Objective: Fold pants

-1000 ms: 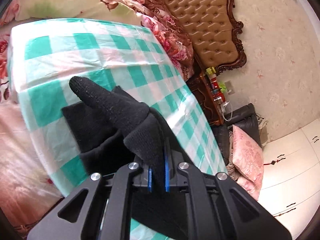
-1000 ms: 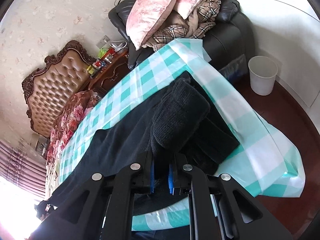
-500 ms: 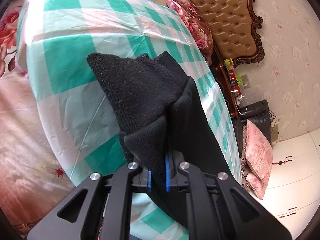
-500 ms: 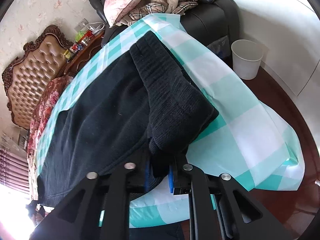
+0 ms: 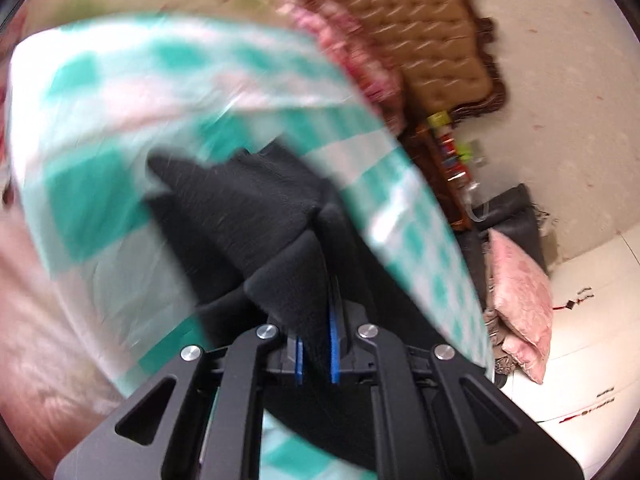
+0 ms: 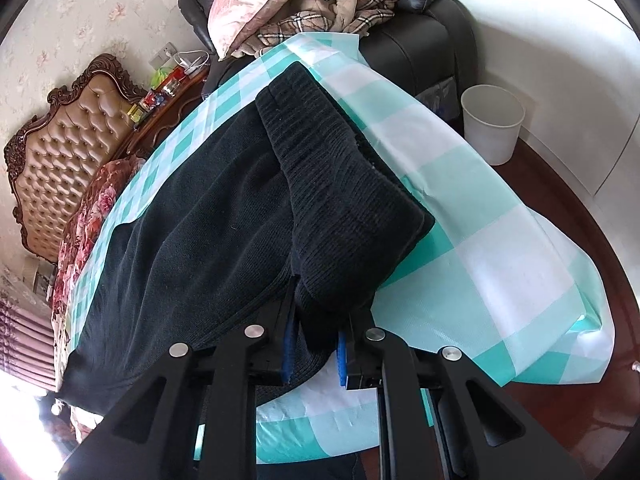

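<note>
The black knit pants [image 6: 192, 216] lie lengthwise on a table with a teal-and-white checked cloth [image 6: 500, 248]. My right gripper [image 6: 312, 356] is shut on the ribbed waistband end [image 6: 344, 200] near the table's front edge. In the left wrist view, which is motion-blurred, my left gripper [image 5: 316, 352] is shut on a bunched fold of the pants [image 5: 248, 204] at the other end, a little above the checked cloth [image 5: 100, 192].
A white bin [image 6: 492, 120] stands on the dark floor right of the table. A black sofa [image 6: 424, 36] with pink pillows and plaid blankets sits behind it. A tufted brown headboard [image 6: 60, 152] and floral bedding lie at the left.
My left gripper has swung with the pants end, and its view is now blurred. My right gripper's pads stand slightly wider apart around the waistband, which lies flatter on the table.
</note>
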A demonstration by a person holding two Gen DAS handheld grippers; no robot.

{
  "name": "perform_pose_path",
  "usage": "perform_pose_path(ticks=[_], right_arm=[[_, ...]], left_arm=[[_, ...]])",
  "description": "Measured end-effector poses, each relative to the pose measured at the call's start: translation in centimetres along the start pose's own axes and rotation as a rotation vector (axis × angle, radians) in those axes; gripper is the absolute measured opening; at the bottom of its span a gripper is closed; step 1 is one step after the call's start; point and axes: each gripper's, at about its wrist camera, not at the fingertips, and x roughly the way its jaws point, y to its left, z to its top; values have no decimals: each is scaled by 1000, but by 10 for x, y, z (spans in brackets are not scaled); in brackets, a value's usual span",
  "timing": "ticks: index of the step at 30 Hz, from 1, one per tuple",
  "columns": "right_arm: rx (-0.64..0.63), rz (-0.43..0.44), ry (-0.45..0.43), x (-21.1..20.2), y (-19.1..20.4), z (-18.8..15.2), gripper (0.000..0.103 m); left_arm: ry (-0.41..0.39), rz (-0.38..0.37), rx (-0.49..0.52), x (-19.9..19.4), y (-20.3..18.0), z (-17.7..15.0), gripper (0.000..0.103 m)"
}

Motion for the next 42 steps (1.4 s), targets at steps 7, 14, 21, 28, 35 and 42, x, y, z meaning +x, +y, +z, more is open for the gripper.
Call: perform_pose_path(ticks=[7, 14, 21, 28, 35, 42], right_arm=[[-5, -12, -3, 0, 3, 0, 11], [-9, -20, -5, 1, 5, -3, 12], [-1, -2, -9, 3, 3, -6, 12], [11, -8, 1, 0, 3, -1, 12], [7, -19, 3, -1, 3, 2, 12], [-103, -132, -45, -4, 25, -1, 13]], left_arm=[[15, 17, -8, 14, 19, -4, 9], [-99, 69, 297, -10, -63, -1, 9], [-13, 148, 232, 16, -7, -3, 10], [-4, 27, 134, 10, 15, 8, 19], [1, -33, 73, 8, 18, 6, 21], [-196, 165, 169, -31, 1, 9, 68]])
